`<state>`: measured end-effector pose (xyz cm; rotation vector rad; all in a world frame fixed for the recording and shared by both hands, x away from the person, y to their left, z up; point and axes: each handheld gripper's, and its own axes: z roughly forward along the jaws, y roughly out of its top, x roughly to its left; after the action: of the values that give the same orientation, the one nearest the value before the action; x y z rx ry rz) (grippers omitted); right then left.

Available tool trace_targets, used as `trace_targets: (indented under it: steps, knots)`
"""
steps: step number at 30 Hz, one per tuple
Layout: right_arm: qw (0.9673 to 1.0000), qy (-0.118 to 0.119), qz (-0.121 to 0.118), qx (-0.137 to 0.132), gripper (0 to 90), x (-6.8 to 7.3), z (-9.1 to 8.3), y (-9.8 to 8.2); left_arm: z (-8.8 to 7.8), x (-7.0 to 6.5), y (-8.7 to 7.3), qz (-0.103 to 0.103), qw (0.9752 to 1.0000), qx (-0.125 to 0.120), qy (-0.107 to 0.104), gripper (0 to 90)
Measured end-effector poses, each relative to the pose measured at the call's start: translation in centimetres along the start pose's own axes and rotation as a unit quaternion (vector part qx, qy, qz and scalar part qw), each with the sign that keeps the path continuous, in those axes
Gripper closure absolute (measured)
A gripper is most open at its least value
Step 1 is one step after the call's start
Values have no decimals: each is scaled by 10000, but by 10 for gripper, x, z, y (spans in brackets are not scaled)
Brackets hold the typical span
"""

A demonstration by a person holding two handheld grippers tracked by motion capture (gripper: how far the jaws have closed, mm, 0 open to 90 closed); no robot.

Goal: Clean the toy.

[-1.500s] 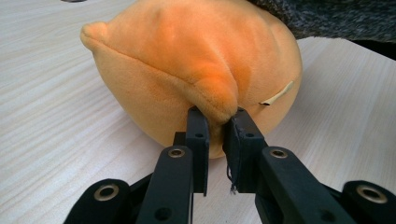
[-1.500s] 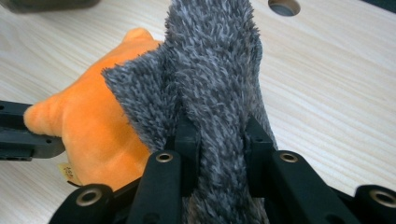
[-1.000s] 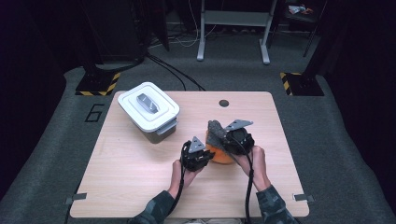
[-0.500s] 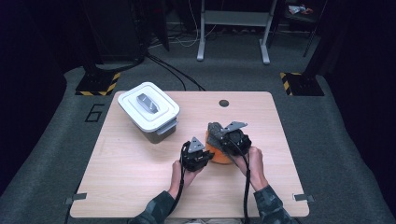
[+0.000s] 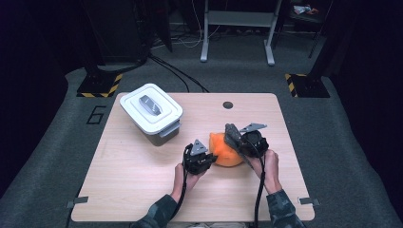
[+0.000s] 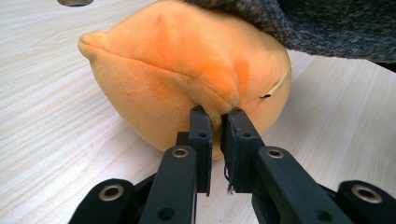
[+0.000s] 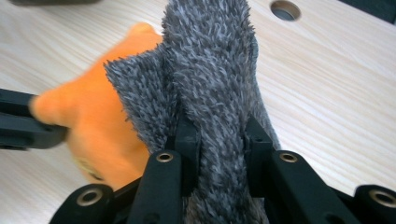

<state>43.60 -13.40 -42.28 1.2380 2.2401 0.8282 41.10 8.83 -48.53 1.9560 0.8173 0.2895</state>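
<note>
An orange plush toy [image 5: 222, 152] lies on the table between my two grippers. My left gripper [image 6: 216, 115] is shut on a raised seam of the orange plush toy [image 6: 187, 79], low on its near side. My right gripper [image 7: 219, 126] is shut on a grey fuzzy cloth [image 7: 210, 70] that drapes over the top of the orange plush toy [image 7: 107, 121]. In the high view the left gripper [image 5: 199, 156] sits at the toy's left and the right gripper [image 5: 244, 140] at its right, with the grey cloth [image 5: 231, 133] over the toy's upper edge.
A white lidded container [image 5: 151, 112] stands at the table's back left. A round cable hole [image 5: 227, 105] is near the back edge of the wooden table [image 5: 142, 190]. Stands with striped bases are on the floor beyond.
My right gripper has shifted slightly right and down with the grey cloth, so more of the orange plush shows. The left gripper has stayed put.
</note>
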Motion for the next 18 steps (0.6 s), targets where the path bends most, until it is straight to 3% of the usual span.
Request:
trace_targets:
  steps: [7, 8, 18]
  knots:
    - [9998, -29, 190, 55, 732, -17, 5, -9, 0, 0, -1, -25, 10000, -8, 17, 827]
    - [9994, -98, 311, 138, 732, -22, 7, -12, 0, 0, -1, -36, 10000, -11, 17, 828]
    - [9976, -130, 578, 356, 731, -40, 18, -25, 1, 1, -1, 2, 10000, 27, 53, 853]
